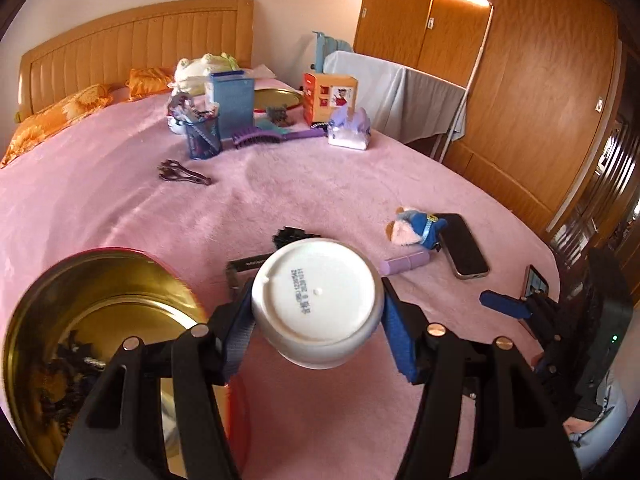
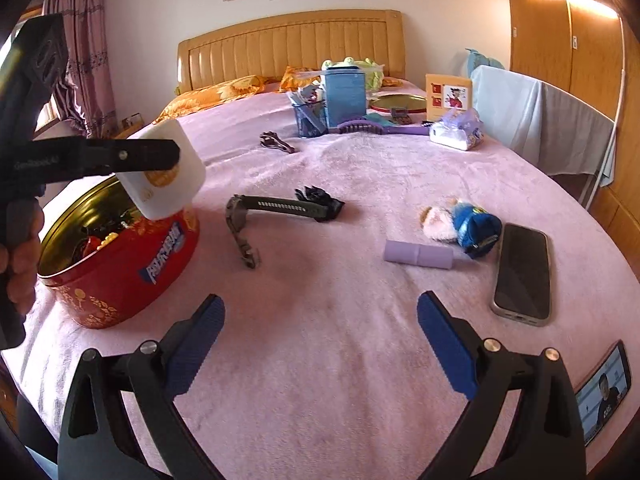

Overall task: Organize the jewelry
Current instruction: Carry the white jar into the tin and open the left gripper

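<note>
Plastic, smooth and white, forms the round jar (image 1: 316, 304) clamped bottom-forward between the ribbed blue pads (image 1: 402, 340) of the left gripper (image 1: 314, 334); printed code runs across its flat base. From the right wrist view the jar (image 2: 164, 174) hangs tilted just above the rim of the round red tin (image 2: 120, 276), whose gold inside is glossy and holds a tangle of dark and coloured jewelry (image 2: 100, 240). A hand (image 2: 22, 264) grips the left tool's handle at the frame's left edge.

The right gripper (image 2: 320, 344) hovers over bare blanket with its jaws wide apart and nothing between them.

On the fuzzy pink blanket (image 2: 340, 304), ahead of the tin, lie a dark watch with a ridged strap (image 2: 256, 216) and a black claw clip (image 2: 320, 198) touching its far end. To the right sit a lilac cylinder (image 2: 418, 255), a small blue plush toy (image 2: 464, 222) and a dark phone (image 2: 522, 276) face up. A second phone (image 2: 604, 392) rests at the bed's near right corner.

Farther back are a brown hair clip (image 2: 276, 142), a blue mesh cup (image 2: 310, 118), a purple hairbrush (image 2: 380, 127) and a tissue pack (image 2: 456, 130). Open blanket lies between the two grippers.
</note>
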